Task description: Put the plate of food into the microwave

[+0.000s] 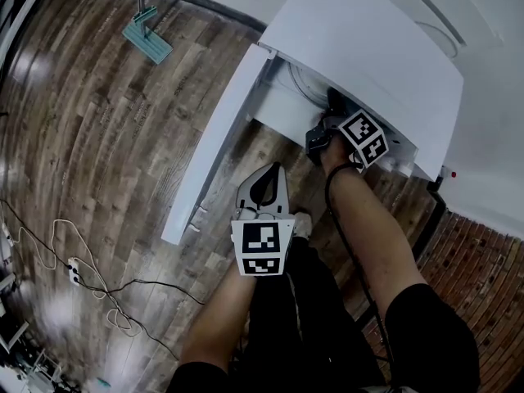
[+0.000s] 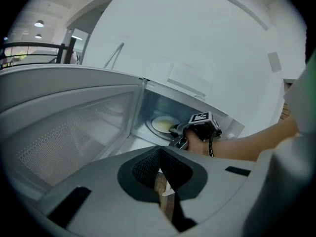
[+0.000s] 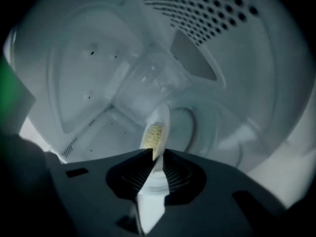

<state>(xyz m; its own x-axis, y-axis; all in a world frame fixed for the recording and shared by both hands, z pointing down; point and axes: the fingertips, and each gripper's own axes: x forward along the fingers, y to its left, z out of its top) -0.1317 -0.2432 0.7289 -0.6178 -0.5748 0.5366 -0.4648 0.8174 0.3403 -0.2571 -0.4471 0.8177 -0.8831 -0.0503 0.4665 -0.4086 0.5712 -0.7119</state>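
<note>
The white microwave (image 1: 368, 47) stands with its door (image 1: 217, 146) swung wide to the left. My right gripper (image 1: 319, 142) reaches into the cavity. In the right gripper view the white plate (image 3: 159, 127) with yellowish food appears edge-on, over the glass turntable (image 3: 207, 127). Its rim lies between the jaws of my right gripper (image 3: 157, 154), which stand slightly apart from it. The left gripper view shows the plate (image 2: 164, 124) inside the cavity just beyond the right gripper (image 2: 178, 135). My left gripper (image 1: 268, 174) hangs in front of the door (image 2: 74, 127), shut and empty (image 2: 160, 179).
A teal floor tool (image 1: 147, 39) lies on the wooden floor at the back left. Cables and a power strip (image 1: 75, 273) run along the left. A brick surface (image 1: 483, 285) borders the right side. The open door blocks the space left of the cavity.
</note>
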